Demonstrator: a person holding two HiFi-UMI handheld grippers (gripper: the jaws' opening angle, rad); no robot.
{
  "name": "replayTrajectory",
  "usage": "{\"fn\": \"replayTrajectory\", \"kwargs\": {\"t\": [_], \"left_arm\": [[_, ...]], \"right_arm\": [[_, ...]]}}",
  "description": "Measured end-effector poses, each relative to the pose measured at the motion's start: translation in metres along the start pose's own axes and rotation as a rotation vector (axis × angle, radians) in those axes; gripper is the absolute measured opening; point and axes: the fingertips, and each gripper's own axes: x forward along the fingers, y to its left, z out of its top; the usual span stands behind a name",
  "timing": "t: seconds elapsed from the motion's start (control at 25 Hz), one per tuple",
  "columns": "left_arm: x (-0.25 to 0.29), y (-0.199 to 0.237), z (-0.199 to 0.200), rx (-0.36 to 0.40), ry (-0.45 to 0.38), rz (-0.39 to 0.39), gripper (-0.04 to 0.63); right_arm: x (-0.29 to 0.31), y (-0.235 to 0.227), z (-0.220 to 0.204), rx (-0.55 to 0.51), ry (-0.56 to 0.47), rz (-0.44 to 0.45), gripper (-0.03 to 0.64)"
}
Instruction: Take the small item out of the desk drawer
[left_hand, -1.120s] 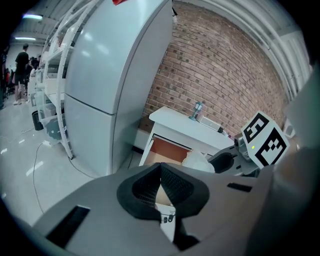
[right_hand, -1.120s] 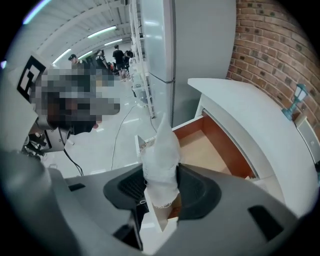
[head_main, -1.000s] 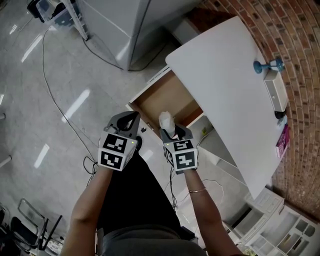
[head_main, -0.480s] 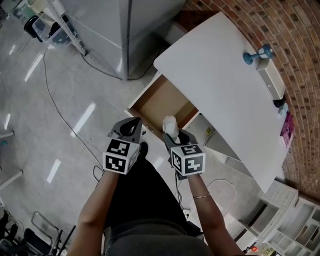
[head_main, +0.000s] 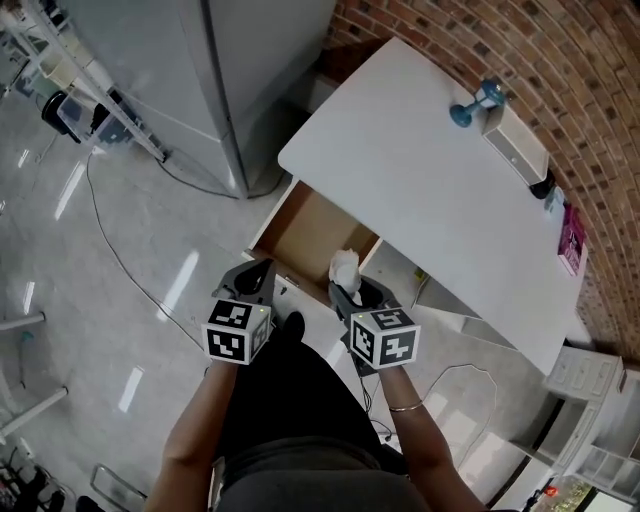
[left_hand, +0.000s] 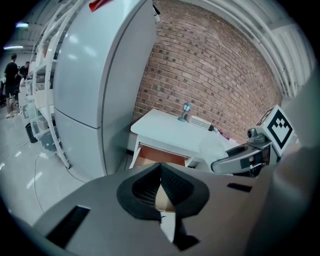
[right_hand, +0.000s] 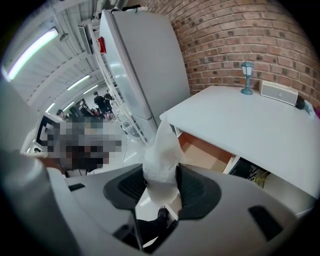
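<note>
The room was brightly, evenly lit. Glare streaks lay on the floor (head_main: 60, 300) at nine o'clock. Gripper views bulged, with black corners and blurred foregrounds.

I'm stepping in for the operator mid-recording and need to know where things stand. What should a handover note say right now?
Left gripper: jaws together, empty.
Right gripper: shut on the white crumpled item, which sticks up above the jaws.
Drawer: open under the white desk; it looks empty from the head view.
Done: the item is out of the drawer, held in the air in front of it.
Left: probably set the item down, perhaps on the desk, and maybe push the drawer shut.
</note>
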Motion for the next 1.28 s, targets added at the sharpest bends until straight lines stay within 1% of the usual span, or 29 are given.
{"fn": "replayTrajectory", "kwargs": {"t": [0.2,0.4,0.6,0.84,1.08,1.28], "left_arm": [[0.001,-0.008,0.010,0.019,-0.005,-0.015,0.021],[-0.001,-0.011,0.022,0.042,-0.021,-0.013,0.021],[-0.005,-0.017,0.029,0.057,-0.034,-0.014,0.021],[-0.012,-0.022,0.034,0.076,-0.055,0.007,0.021],[-0.018,-0.033,0.042,0.090,-0.085,-0.003,0.021],[-0.024,-0.041,0.051,0.106,-0.117,-0.003,0.021]], "right_arm": [[-0.013,-0.005,0.011,0.004,-0.057,-0.009,0.183],[-0.028,-0.008,0.022,0.058,-0.118,0.001,0.183],[-0.043,-0.013,0.033,0.090,-0.188,0.006,0.183],[-0.058,-0.024,0.038,0.098,-0.238,-0.013,0.181],[-0.076,-0.033,0.043,0.105,-0.300,-0.043,0.181],[-0.093,-0.037,0.051,0.078,-0.369,-0.070,0.179]]}}
